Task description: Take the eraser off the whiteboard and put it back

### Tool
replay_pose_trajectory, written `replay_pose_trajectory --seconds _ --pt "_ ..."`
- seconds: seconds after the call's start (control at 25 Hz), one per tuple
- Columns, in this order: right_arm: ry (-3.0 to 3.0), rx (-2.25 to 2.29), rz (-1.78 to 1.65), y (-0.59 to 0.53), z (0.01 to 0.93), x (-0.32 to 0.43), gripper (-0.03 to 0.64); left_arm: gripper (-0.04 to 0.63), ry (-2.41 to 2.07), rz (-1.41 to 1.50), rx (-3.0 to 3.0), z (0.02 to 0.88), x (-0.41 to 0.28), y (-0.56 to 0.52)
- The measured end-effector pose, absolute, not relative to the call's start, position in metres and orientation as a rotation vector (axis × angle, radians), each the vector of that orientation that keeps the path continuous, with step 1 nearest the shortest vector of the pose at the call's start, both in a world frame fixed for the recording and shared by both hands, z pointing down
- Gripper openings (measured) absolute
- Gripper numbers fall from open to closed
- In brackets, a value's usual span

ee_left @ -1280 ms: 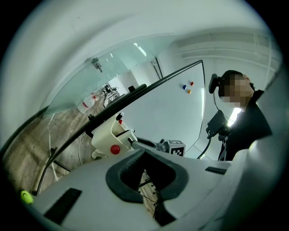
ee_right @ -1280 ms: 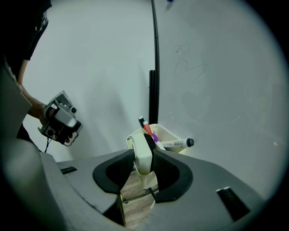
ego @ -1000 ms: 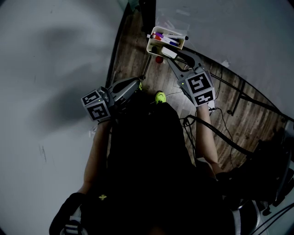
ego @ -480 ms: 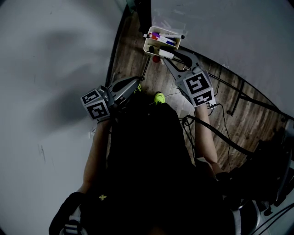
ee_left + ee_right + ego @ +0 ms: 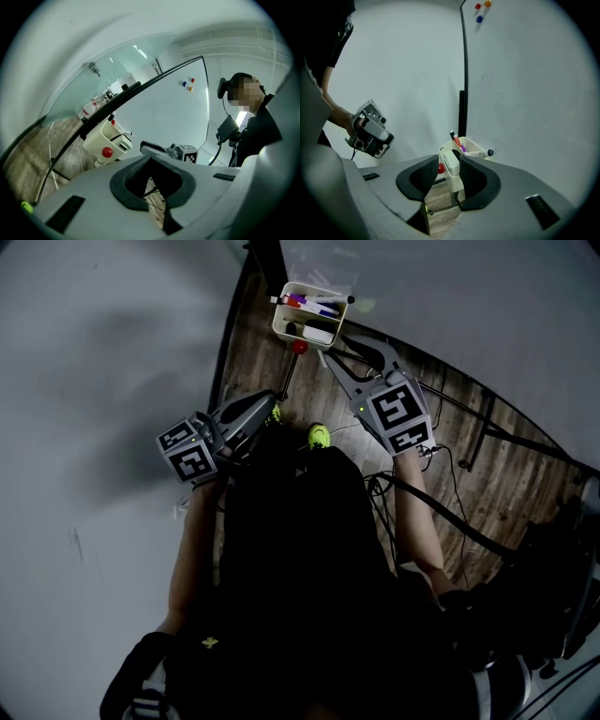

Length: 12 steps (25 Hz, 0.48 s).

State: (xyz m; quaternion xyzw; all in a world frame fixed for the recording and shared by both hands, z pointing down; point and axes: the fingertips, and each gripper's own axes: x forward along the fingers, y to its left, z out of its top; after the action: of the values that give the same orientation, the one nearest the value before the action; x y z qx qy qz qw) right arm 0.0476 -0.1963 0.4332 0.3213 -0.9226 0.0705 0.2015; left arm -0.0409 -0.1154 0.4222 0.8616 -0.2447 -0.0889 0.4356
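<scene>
Right tool [image 5: 341, 346] open just short of the pen tray [image 5: 278, 327], eraser [image 5: 451, 165] in the tray lined up between its jaws, ungripped; left tool [image 5: 150, 159] shut, empty; likely pickup, next close squarely.

The head view looks steeply down past the person's body onto the wood floor [image 5: 251, 362]. Each gripper view looks close along its own fingers [image 5: 419, 176] toward the whiteboard [image 5: 525, 93]. All three share the marker tray [image 5: 100, 139].
</scene>
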Motion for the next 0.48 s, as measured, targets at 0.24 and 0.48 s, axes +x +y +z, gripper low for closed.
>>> replay_pose_trajectory --seconds 0.24,0.48 --pt "-2.591 0.846 0.198 -0.174 0.44 0.06 0.138 0.017 -0.665 -0.233 2.138 0.421 -0.032 -0.096" --pt "-2.604 0.848 0.237 -0.156 0.445 0.068 0.138 0.017 -0.665 -0.215 2.113 0.426 -0.023 -0.078"
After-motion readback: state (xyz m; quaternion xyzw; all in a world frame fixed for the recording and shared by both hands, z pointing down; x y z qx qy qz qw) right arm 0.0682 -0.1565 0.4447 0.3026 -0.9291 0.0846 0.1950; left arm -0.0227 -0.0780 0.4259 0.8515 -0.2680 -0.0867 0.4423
